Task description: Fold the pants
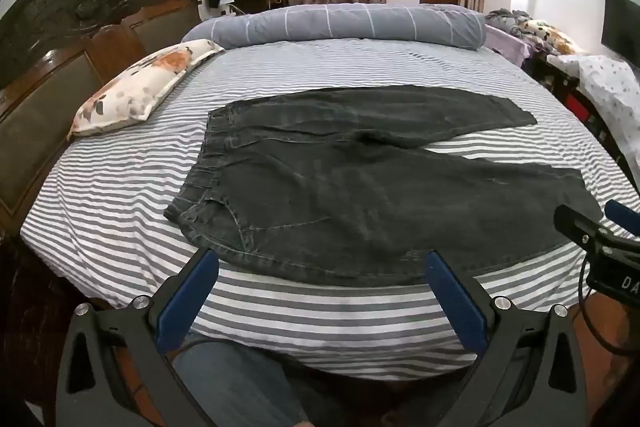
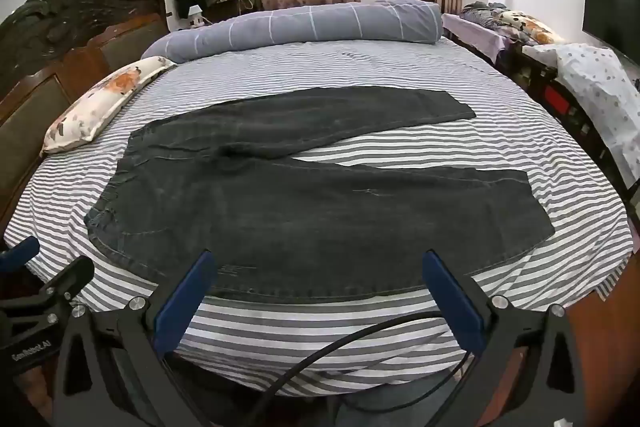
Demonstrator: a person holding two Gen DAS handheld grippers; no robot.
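In the left wrist view, the pants [image 1: 360, 187] are seen spread flat and unfolded on the bed [image 1: 120, 211], waistband toward 9 o'clock and legs splayed toward 3 o'clock; the left hand-held gripper [image 1: 320, 267] is held wide open and empty at the near hem. In the right wrist view, the same layout is shown, with the right hand-held gripper [image 2: 318, 267] likewise open and nothing gripped, so no fold is judged made and all folding remains.

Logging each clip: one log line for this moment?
stage: before first fold | pants: flat on bed, legs splayed | left gripper: open, empty | right gripper: open, empty
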